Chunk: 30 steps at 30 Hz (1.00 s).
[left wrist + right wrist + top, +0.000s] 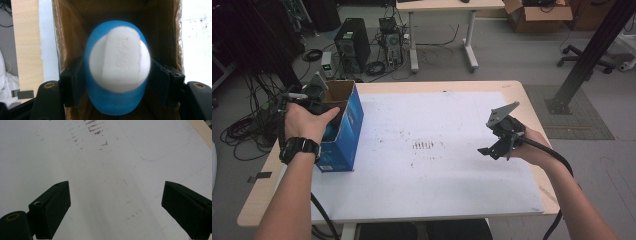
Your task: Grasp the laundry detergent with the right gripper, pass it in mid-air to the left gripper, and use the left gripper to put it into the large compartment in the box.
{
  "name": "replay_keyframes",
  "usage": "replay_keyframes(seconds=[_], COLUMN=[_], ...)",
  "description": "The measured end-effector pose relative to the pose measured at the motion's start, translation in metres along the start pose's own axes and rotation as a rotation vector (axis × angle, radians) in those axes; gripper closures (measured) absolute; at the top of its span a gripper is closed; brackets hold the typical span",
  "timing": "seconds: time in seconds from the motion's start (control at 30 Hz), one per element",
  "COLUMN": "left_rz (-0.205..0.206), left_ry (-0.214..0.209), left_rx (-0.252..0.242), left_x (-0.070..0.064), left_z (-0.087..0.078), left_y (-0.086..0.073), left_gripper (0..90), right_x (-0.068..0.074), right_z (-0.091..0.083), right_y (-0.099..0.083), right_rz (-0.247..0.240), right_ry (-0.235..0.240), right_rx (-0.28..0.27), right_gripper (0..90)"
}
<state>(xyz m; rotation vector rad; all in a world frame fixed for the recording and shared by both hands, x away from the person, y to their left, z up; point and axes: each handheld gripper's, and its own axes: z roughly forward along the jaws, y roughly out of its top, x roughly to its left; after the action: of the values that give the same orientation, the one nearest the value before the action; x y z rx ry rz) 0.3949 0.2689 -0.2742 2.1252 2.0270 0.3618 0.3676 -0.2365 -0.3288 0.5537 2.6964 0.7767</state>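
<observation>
Left gripper view looks straight into an open cardboard box [160, 27], its inner walls raw brown and slightly frayed at the rim. Between the two black jaws of the left gripper [117, 82] sits a smooth blue plastic bottle [112, 105], seen end-on, rounded, with a matte white cap [119, 60] crossed by a raised bar that bears blurred lettering. Both jaws press against the bottle's sides, clamped on it, with the box walls close outside each jaw and little room to either side.

In the high view the box [346, 131] is tall and glossy blue outside, standing at the near left edge of the white sheet [437, 175] that covers the pale wooden surface [532, 107]. The left hand [307, 122] holds its gripper down in the box mouth.

The right gripper [496, 150] hangs over the sheet's right part, well apart from the box. In the right gripper view its blocky black jaws stand wide apart with nothing between them; ahead of them the sheet [105, 170] is flat, scuffed with dark marks [93, 127] and faint pen lines, and open all around.
</observation>
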Motion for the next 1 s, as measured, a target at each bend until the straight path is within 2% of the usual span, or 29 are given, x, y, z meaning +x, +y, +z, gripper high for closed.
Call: replay_keyframes(seconds=[0.33, 0.7, 0.8, 1.0], left_rz=[0.024, 0.069, 0.096, 0.156], left_ry=[0.009, 0.036, 0.054, 0.034], left_rx=[0.001, -0.031, -0.044, -0.077], left_x=[-0.004, -0.011, -0.015, -0.029], left_z=[-0.010, -0.040, -0.052, -0.071], left_y=[-0.001, 0.001, 0.001, 0.000], left_gripper=[28.5, 24.8, 23.3, 19.8], right_x=[0.001, 0.002, 0.002, 0.003], right_z=[-0.003, -0.007, -0.008, -0.011], right_y=[0.000, 0.003, 0.004, 0.006], right_rz=[-0.002, -0.015, -0.016, -0.021], right_ry=[0.002, -0.001, -0.001, -0.005], right_rx=[-0.002, -0.009, -0.008, -0.010], right_gripper=[8.3, 8.3, 8.3, 8.3])
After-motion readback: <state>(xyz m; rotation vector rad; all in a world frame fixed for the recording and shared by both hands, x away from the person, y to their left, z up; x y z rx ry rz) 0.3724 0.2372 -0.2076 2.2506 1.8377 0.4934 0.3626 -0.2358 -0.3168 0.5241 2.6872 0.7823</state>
